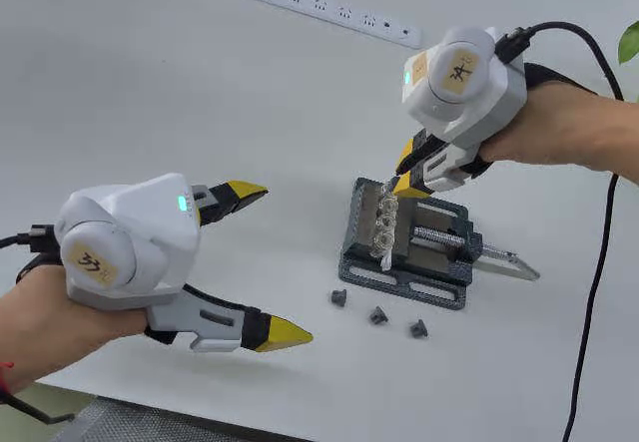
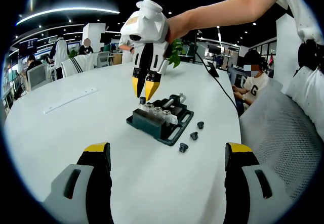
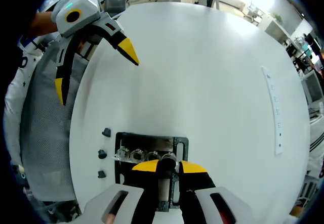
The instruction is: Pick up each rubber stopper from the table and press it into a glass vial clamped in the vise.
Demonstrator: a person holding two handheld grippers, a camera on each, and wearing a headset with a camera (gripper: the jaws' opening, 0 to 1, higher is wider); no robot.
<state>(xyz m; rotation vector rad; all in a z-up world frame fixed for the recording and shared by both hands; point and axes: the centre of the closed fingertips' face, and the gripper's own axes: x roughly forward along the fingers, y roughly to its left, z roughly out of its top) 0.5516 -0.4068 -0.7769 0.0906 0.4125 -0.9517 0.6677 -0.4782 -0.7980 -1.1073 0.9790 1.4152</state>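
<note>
Here, right tool (image 2: 144, 92) tip-down over the vise (image 1: 399, 277), tight on a stopper (image 2: 142, 100); left tool (image 1: 283, 262) level, agape.

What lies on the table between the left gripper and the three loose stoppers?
Nothing: the head view shows only bare white table between the left gripper and the stoppers.

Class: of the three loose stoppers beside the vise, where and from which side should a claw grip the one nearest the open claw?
Grip that stopper across its round sides, coming down from above with the open left claw. It sits low on the table, so a level approach would likely scrape. The vise stands close behind it, so set the jaws left and right.
</note>
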